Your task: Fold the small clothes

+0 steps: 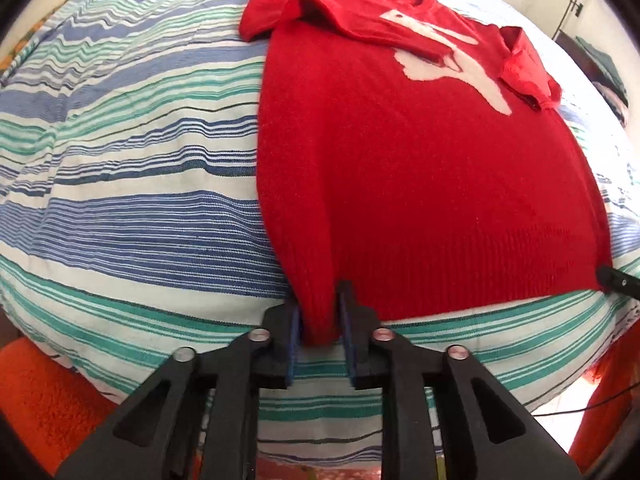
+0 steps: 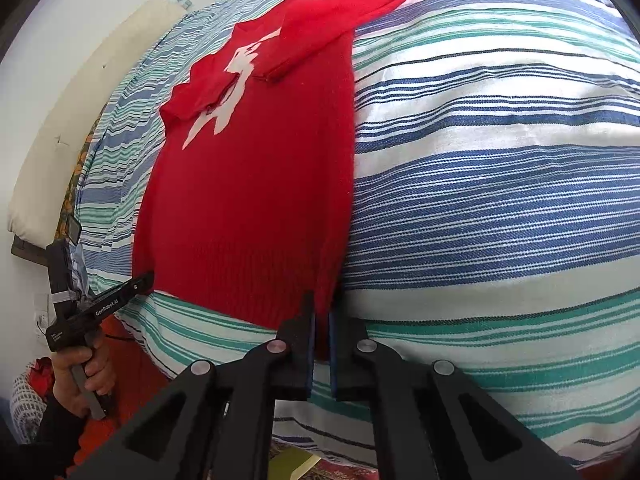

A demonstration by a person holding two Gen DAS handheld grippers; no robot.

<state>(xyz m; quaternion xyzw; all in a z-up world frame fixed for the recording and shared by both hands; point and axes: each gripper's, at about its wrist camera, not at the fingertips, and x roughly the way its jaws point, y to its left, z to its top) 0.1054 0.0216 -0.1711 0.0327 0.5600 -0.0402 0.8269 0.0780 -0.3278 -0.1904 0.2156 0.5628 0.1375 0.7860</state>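
Note:
A red knit sweater (image 1: 420, 168) with a white figure on its chest lies face up on a striped bed cover (image 1: 132, 184), both sleeves folded in over the chest. My left gripper (image 1: 320, 312) is shut on the sweater's near left hem corner. My right gripper (image 2: 322, 312) is shut on the near right hem corner of the sweater (image 2: 248, 208). The right gripper's tip shows at the far right in the left wrist view (image 1: 616, 278). The left gripper shows in a hand at the lower left of the right wrist view (image 2: 104, 308).
The bed cover (image 2: 500, 200) runs wide on both sides of the sweater. An orange rug (image 1: 44, 396) lies below the bed's near edge. A cream headboard cushion (image 2: 68, 136) and white wall stand at the far end.

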